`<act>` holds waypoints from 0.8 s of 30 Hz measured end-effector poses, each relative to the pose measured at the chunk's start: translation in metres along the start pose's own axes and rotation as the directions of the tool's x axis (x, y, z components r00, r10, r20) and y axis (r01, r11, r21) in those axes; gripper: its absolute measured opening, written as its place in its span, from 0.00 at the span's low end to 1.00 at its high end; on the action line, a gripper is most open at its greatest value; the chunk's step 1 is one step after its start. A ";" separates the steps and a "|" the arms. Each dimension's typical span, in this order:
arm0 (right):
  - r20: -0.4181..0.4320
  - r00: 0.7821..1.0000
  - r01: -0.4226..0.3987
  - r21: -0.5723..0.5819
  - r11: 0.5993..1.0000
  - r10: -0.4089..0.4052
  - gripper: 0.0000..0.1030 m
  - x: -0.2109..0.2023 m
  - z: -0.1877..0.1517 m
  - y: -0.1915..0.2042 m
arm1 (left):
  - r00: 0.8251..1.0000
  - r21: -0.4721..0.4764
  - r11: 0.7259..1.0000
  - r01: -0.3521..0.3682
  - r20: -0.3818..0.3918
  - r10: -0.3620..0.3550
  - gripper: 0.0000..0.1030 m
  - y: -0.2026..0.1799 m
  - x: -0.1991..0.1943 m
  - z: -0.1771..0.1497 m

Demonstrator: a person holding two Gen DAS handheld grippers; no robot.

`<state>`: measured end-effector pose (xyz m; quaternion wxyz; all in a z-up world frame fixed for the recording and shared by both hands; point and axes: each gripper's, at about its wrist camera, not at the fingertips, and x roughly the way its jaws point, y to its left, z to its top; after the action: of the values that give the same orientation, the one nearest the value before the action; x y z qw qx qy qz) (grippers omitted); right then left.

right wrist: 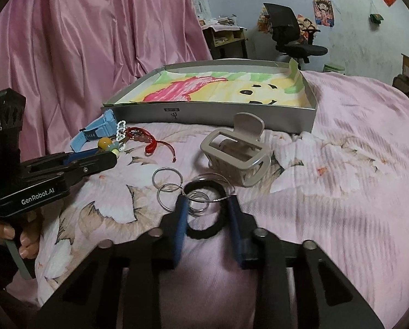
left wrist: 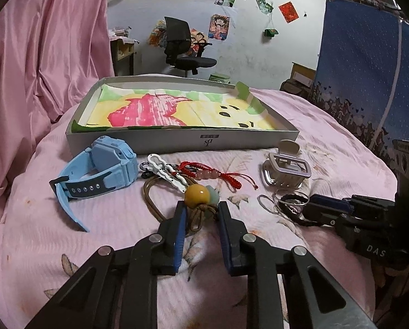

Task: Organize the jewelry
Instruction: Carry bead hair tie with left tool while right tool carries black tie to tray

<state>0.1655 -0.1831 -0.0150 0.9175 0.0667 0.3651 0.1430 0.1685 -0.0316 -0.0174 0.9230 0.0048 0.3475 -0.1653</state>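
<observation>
My left gripper [left wrist: 201, 205] is open, its jaws either side of the knot of a brown cord with a yellow bead [left wrist: 196, 195] and a pale green bead. My right gripper [right wrist: 207, 201] is open around a black hair tie [right wrist: 204, 231] and silver rings [right wrist: 167, 183]. Beyond lie a blue watch [left wrist: 103, 170], a white chain clip [left wrist: 164, 172], a red braided bracelet [left wrist: 212, 175] and a grey hair claw [left wrist: 285, 168]. A shallow grey box [left wrist: 182, 139] lined with a coloured drawing stands behind them.
Everything lies on a pink floral bedspread [right wrist: 341, 178]. A pink curtain [left wrist: 39, 41] hangs at the left. A blue cloth panel [left wrist: 363, 68] stands at the right. An office chair [left wrist: 185, 46] is by the far wall.
</observation>
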 end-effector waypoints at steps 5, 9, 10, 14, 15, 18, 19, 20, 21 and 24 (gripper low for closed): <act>-0.001 1.000 0.000 0.008 1.000 0.000 0.07 -0.002 -0.002 0.000 | 1.000 -0.004 1.000 -0.009 0.010 0.009 0.19 -0.002 -0.005 -0.002; 0.008 1.000 0.004 -0.017 1.000 -0.004 0.05 -0.007 -0.003 0.007 | 1.000 -0.003 1.000 -0.011 0.009 0.011 0.11 -0.005 -0.009 -0.003; 0.009 1.000 -0.001 -0.021 1.000 0.001 0.05 -0.009 -0.003 0.009 | 1.000 -0.001 1.000 -0.010 0.009 0.010 0.11 -0.007 -0.010 -0.003; 0.016 1.000 -0.016 -0.032 0.999 0.017 0.05 -0.016 -0.003 0.013 | 1.000 -0.002 1.000 0.000 0.011 0.000 0.10 -0.011 -0.017 -0.005; 0.018 1.000 -0.017 -0.034 0.999 0.017 0.05 -0.018 -0.004 0.014 | 1.000 -0.001 1.000 0.000 0.013 0.000 0.10 -0.012 -0.018 -0.005; 0.029 0.999 -0.021 -0.041 0.999 0.022 0.05 -0.024 -0.003 0.017 | 1.000 -0.002 1.000 0.010 0.019 -0.010 0.09 -0.014 -0.024 -0.007; 0.034 0.999 -0.023 -0.042 0.999 0.025 0.05 -0.026 -0.002 0.018 | 1.000 -0.002 1.000 0.011 0.022 -0.011 0.09 -0.015 -0.025 -0.007; 0.040 0.999 -0.025 -0.043 0.999 0.027 0.05 -0.028 -0.002 0.018 | 1.000 -0.001 1.000 0.012 0.024 -0.012 0.09 -0.016 -0.028 -0.007; 0.045 0.999 -0.025 -0.045 0.999 0.027 0.05 -0.029 -0.001 0.018 | 1.000 0.001 1.000 0.013 0.026 -0.013 0.09 -0.016 -0.030 -0.007; 0.067 0.997 -0.023 -0.051 0.998 0.026 0.05 -0.036 0.000 0.020 | 0.999 0.003 1.000 0.020 0.033 -0.020 0.09 -0.019 -0.036 -0.007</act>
<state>0.1369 -0.1755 0.0129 0.9289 0.0526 0.3293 0.1610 0.1330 -0.0375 0.0027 0.9269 -0.0004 0.3319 -0.1752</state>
